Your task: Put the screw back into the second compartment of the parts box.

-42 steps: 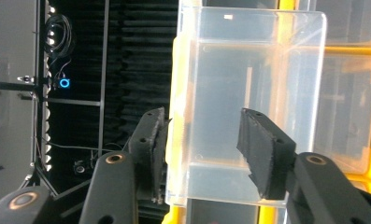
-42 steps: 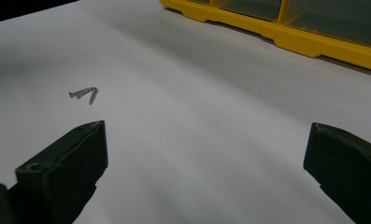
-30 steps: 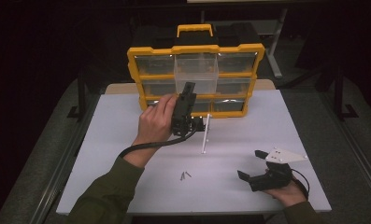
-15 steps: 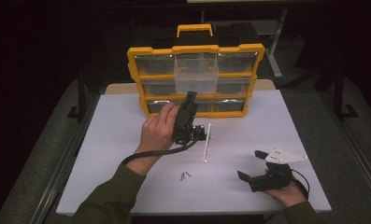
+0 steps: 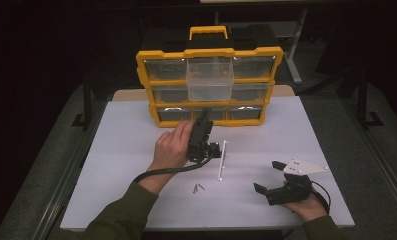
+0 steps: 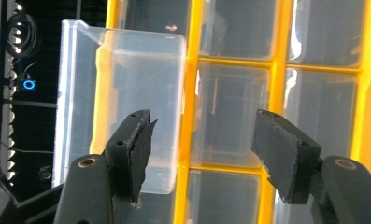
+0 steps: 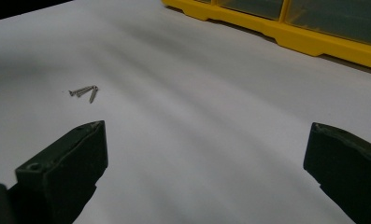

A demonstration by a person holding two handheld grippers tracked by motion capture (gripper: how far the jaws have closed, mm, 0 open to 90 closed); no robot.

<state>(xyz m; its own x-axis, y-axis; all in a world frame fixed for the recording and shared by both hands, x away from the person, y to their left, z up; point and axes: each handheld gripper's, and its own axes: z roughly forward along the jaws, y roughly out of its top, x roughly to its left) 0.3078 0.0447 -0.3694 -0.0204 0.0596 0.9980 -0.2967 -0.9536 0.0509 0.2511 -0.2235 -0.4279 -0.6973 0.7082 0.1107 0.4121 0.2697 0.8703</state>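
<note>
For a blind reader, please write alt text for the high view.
The left gripper rests low on a white table beside a thin white rod, before a yellow drawer organizer. Two screws lie nearby; the right gripper rests open.

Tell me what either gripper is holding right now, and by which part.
Nothing is held. The left gripper has just been opening, with nothing between its jaws; the white strip lies flat on the table. The right gripper is open.

Yellow organizer frame (image 5: 209,52), clear drawers; clear drawer (image 5: 209,79) pulled out at organizer's top middle; white table (image 5: 126,145); black grippers; white strip (image 5: 221,160); grey screws (image 5: 198,188).
</note>
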